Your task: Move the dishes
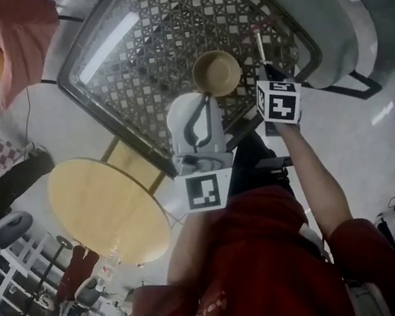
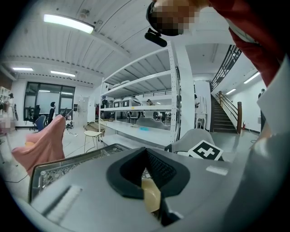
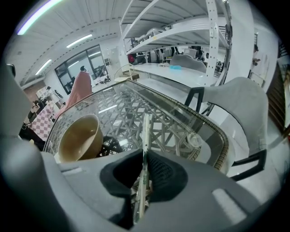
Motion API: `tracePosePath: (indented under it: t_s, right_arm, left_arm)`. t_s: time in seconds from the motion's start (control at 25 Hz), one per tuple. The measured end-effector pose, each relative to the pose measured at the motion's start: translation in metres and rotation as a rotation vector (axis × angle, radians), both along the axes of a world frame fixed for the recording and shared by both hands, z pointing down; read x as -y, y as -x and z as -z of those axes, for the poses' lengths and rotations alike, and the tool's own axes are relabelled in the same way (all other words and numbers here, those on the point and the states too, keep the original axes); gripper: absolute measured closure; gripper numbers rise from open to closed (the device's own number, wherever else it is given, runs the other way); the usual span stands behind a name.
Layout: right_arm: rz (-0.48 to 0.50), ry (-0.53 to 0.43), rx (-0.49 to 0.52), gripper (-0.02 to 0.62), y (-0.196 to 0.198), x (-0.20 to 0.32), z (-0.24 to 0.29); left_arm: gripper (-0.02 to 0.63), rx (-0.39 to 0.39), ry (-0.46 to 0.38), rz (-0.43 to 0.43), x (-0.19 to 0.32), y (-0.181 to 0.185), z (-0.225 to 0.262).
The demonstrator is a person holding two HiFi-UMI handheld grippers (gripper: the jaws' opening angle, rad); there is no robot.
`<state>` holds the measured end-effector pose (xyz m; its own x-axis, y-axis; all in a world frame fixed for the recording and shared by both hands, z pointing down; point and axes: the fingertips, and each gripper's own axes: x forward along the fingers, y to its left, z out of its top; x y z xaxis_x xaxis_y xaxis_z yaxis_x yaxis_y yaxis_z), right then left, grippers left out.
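Note:
A tan bowl (image 1: 216, 73) is over the glass-topped lattice table (image 1: 125, 45). My left gripper (image 1: 207, 100) reaches up to the bowl's near rim and is shut on it. In the left gripper view a strip of the tan bowl (image 2: 152, 197) shows pinched between the dark pads. My right gripper (image 1: 264, 66), to the right of the bowl, is shut on a thin pale stick-like utensil (image 1: 259, 44) that points away over the table. In the right gripper view the utensil (image 3: 145, 136) runs up out of the gripper (image 3: 143, 181), with the bowl (image 3: 79, 138) at its left.
A grey chair (image 1: 325, 25) stands at the table's right corner. A round wooden table (image 1: 104, 208) sits near the left. A pink cloth (image 1: 12, 31) hangs at the far left. White shelving (image 2: 145, 104) and a staircase (image 2: 226, 113) stand beyond.

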<state>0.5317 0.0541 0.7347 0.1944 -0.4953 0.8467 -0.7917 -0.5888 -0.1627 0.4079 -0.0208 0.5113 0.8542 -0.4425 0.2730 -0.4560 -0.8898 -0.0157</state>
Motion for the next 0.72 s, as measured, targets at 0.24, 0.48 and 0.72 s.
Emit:
tracePosePath:
  t_s: [0.24, 0.48, 0.72]
  right_arm:
    - [0.000, -0.028, -0.008, 0.531, -0.005, -0.001, 0.009]
    - [0.008, -0.073, -0.036, 0.529, -0.009, 0.007, 0.015]
    - [0.045, -0.143, -0.094, 0.529, -0.008, 0.018, 0.047]
  left_arm:
    - [0.601, -0.010, -0.005, 0.008, -0.004, 0.000, 0.006]
    - [0.601, -0.021, -0.021, 0.038, -0.002, 0.002, 0.003]
    - [0.601, -0.065, -0.037, 0.081, 0.001, 0.010, 0.020]
